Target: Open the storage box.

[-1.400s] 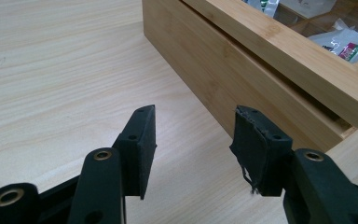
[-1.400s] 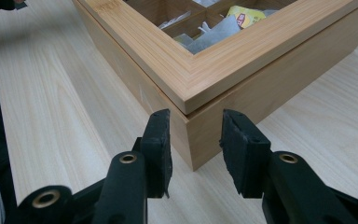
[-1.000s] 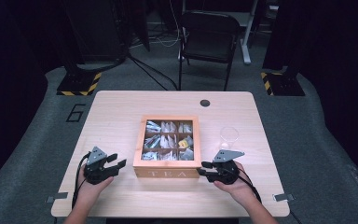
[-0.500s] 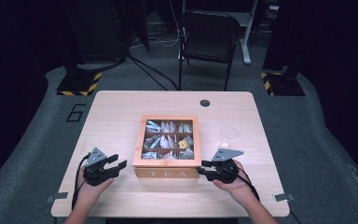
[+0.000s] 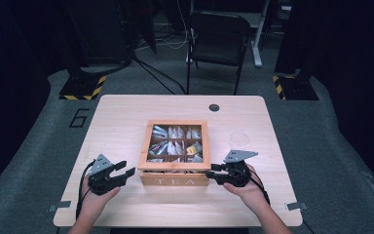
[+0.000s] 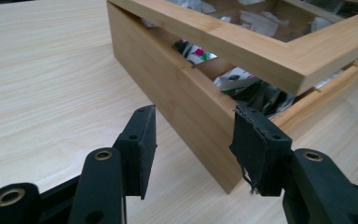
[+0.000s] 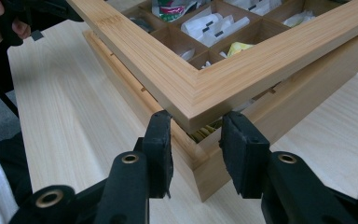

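Bamboo-coloured wooden tea box (image 5: 174, 156) with a glass-paned lid (image 7: 200, 88), centre of the high view; your two tongs flank its near corners. Left gripper (image 6: 193, 140): jaws partly open, astride the box's near corner, pads apparently not pressing the wood and nothing held. Right gripper (image 7: 196, 140): jaws partly open on either side of the lid's corner; whether the pads grip it cannot be told. The lid stands lifted a crack, a dark gap showing above the box wall in both gripper views, so you have begun the opening. Left to do, as judged: swing the lid fully back to expose the sachets (image 5: 175, 146). A clear drinking glass (image 5: 239, 140) waits at centre right, apart from the box.
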Available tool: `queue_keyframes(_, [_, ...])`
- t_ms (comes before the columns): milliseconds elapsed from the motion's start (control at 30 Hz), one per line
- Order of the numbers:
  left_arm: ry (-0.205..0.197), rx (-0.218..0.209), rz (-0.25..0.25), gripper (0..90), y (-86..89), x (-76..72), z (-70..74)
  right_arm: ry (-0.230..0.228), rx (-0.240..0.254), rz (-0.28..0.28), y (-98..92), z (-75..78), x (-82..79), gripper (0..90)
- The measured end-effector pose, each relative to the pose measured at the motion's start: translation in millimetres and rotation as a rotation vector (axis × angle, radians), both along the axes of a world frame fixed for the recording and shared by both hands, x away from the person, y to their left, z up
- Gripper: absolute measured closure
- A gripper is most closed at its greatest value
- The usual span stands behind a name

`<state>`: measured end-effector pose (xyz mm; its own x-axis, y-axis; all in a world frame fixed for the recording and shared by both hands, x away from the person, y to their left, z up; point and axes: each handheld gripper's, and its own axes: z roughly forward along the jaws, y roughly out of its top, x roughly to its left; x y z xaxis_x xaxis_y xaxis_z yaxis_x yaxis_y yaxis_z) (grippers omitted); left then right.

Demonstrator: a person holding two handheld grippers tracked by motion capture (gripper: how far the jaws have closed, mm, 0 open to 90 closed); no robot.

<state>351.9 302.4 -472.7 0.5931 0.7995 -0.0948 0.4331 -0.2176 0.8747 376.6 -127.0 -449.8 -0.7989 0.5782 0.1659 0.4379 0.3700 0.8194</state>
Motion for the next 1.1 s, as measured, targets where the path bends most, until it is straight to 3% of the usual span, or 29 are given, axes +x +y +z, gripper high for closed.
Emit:
queue_keyframes(667, [-0.040, -0.002, -0.039, 49.6, -20.2, 0.3, 14.5, 0.012, 0.043, -0.014, -1.6, 10.5, 3.0, 63.6])
queue_keyframes(1100, [-0.102, -0.018, -0.035, 50.2, -31.5, 2.9, 25.5, 0.006, 0.075, -0.017, -3.2, 19.1, 6.3, 64.6])
